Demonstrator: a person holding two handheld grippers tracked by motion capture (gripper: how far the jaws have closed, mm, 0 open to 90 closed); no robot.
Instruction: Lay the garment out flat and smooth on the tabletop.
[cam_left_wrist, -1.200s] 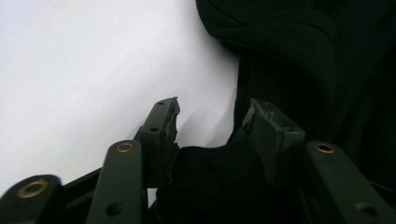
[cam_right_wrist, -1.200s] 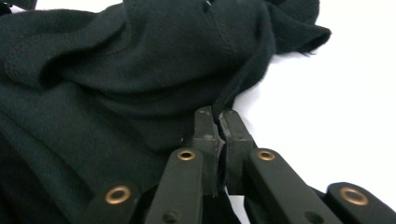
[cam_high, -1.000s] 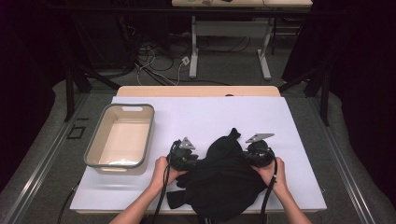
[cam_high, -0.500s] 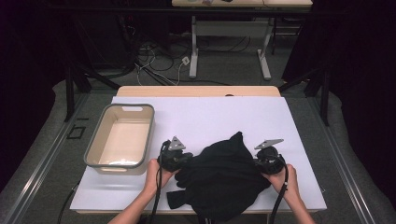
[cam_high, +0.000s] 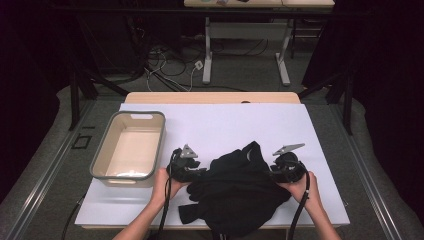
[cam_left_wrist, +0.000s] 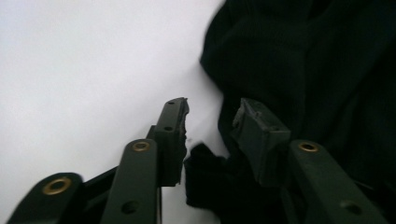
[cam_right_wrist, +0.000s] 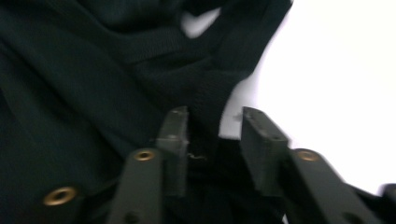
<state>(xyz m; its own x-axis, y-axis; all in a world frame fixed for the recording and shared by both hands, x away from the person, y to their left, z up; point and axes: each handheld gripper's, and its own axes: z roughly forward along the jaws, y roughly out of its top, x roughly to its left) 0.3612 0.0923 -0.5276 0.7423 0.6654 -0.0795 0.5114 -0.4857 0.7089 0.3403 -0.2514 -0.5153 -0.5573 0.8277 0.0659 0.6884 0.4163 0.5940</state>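
Observation:
A black garment (cam_high: 240, 192) lies crumpled on the white table cover (cam_high: 225, 125), near the front edge. My left gripper (cam_high: 202, 172) is at the garment's left edge and my right gripper (cam_high: 272, 173) at its right edge, each held in a hand. In the left gripper view the jaws (cam_left_wrist: 210, 119) have just been opening, and a fold of the black cloth (cam_left_wrist: 205, 163) lies loose between them. The right gripper (cam_right_wrist: 212, 130) has also just been opening, and the garment's ribbed hem (cam_right_wrist: 205, 93) runs through the gap, with the pads off it.
A grey-rimmed beige bin (cam_high: 102, 155) stands on the left part of the table, close to my left hand. Bare white cover stretches behind the garment. Beyond the table are desk legs (cam_high: 207, 50) and floor cables (cam_high: 165, 65).
Both hands have drawn apart, the left to the left and the right to the right. The garment, bunched up between them before, now lies wider and flatter.

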